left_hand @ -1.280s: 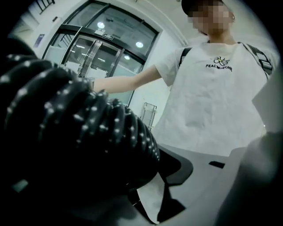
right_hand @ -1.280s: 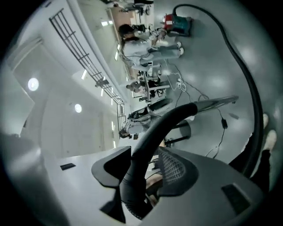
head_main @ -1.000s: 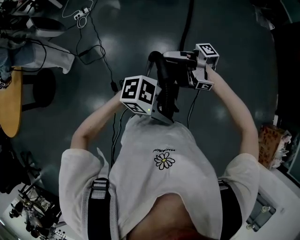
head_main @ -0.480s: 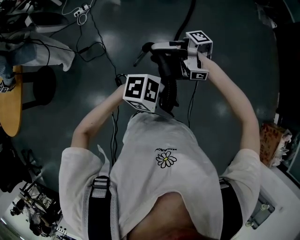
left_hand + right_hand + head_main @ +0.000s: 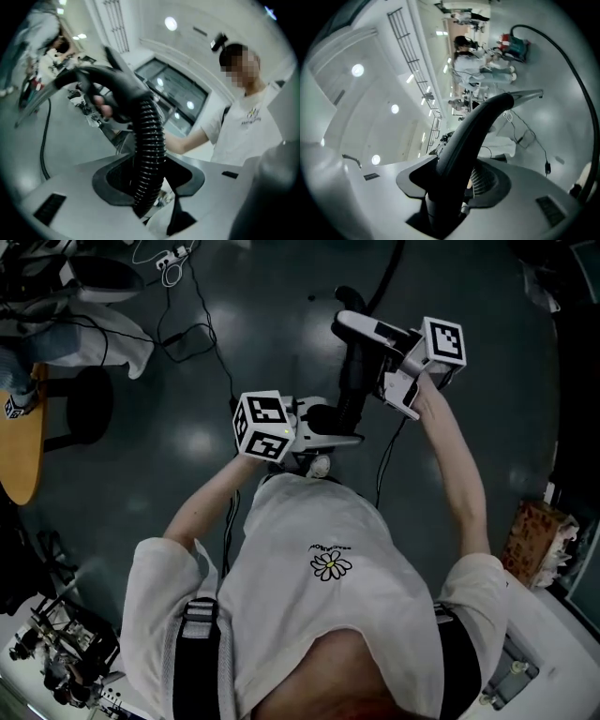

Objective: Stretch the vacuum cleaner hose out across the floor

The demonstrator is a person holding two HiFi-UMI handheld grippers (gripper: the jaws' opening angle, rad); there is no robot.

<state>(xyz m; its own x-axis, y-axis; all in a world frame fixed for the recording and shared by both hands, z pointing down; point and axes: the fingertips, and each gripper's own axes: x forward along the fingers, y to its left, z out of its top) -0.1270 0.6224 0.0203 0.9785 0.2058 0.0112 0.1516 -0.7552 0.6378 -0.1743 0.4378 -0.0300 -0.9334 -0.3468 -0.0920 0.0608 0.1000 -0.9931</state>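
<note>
The black ribbed vacuum hose (image 5: 352, 381) runs in front of my chest between both grippers. My left gripper (image 5: 330, 430) is shut on the ribbed hose (image 5: 150, 140), which rises from its jaws to a curved black handle (image 5: 108, 84). My right gripper (image 5: 361, 334) is shut on that smooth handle (image 5: 483, 126), which fills the gap between its jaws; those jaws have just been opening a little with the handle still between them. The rest of the hose (image 5: 386, 268) trails away over the dark floor at the top of the head view.
Thin cables (image 5: 202, 343) cross the floor to the upper left. A round wooden table (image 5: 19, 446) and a black stool (image 5: 89, 413) stand at the left, a cardboard box (image 5: 536, 540) at the right. A red and teal machine (image 5: 514, 45) sits far off, people beside it.
The right gripper has moved right and away from my body with the handle. The left gripper has rolled and swung so its jaws point right. The hose between them now hangs straighter.
</note>
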